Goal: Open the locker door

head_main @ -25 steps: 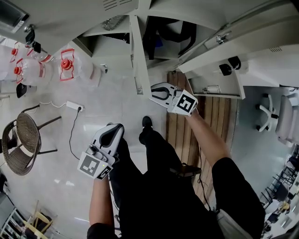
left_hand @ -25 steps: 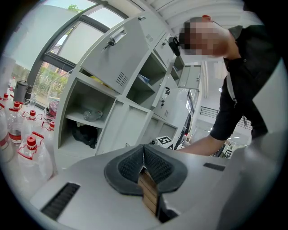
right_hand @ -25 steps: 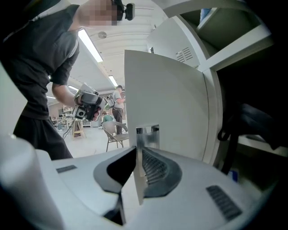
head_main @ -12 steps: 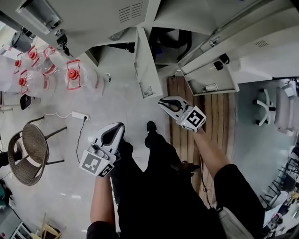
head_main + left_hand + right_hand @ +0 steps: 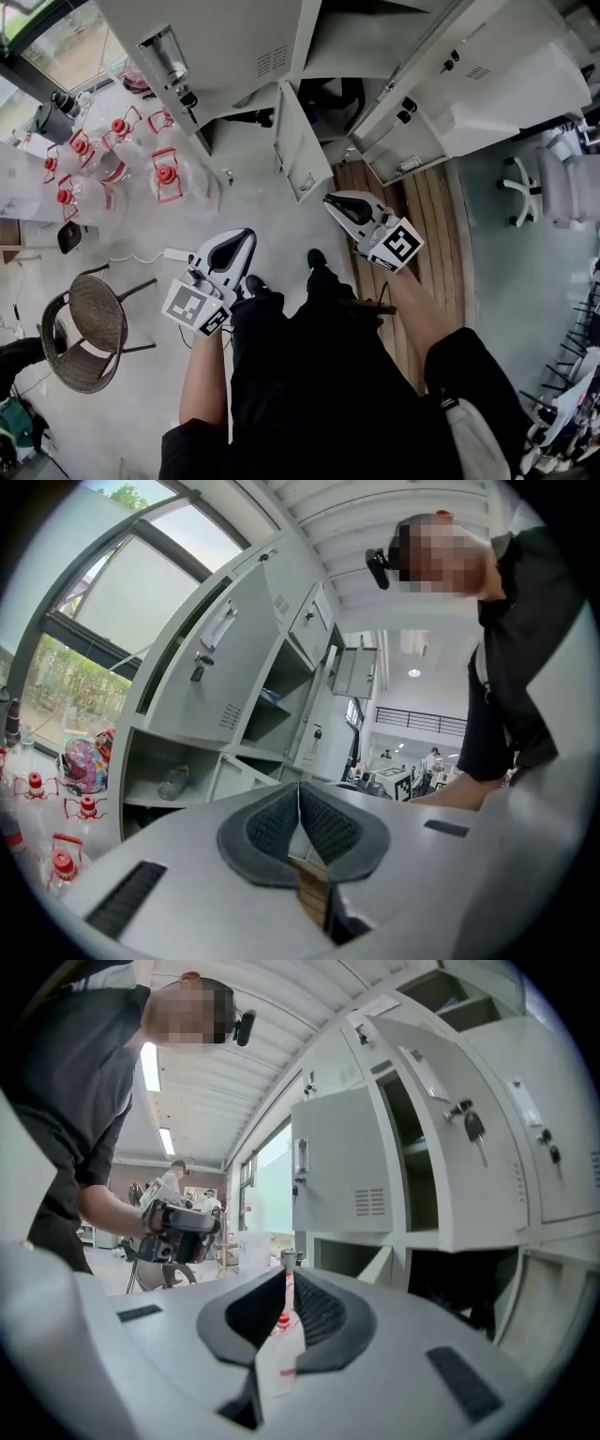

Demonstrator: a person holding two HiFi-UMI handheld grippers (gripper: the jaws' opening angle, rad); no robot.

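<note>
The grey lockers (image 5: pixel 234 56) fill the top of the head view, with several doors standing open. One open door (image 5: pixel 298 141) juts toward me, edge on. The same vented door (image 5: pixel 342 1162) shows in the right gripper view. My right gripper (image 5: pixel 336 201) hangs below and to the right of that door's edge, clear of it. Its jaws (image 5: pixel 284 1274) are closing to a thin slit with nothing between them. My left gripper (image 5: pixel 239 242) hangs lower left, away from the lockers, and its pads (image 5: pixel 299 787) meet with nothing held.
Large water bottles with red handles (image 5: pixel 164 173) stand on the floor left of the lockers. A wicker chair (image 5: pixel 94 328) and a power strip (image 5: pixel 178 253) lie further left. Office chairs (image 5: pixel 553 187) stand at the right. Keys (image 5: pixel 473 1129) hang in one locker door.
My right gripper has come away from the open door's lower edge, down and to the right. The head view has tilted up, showing more of the lockers. The left gripper has barely moved.
</note>
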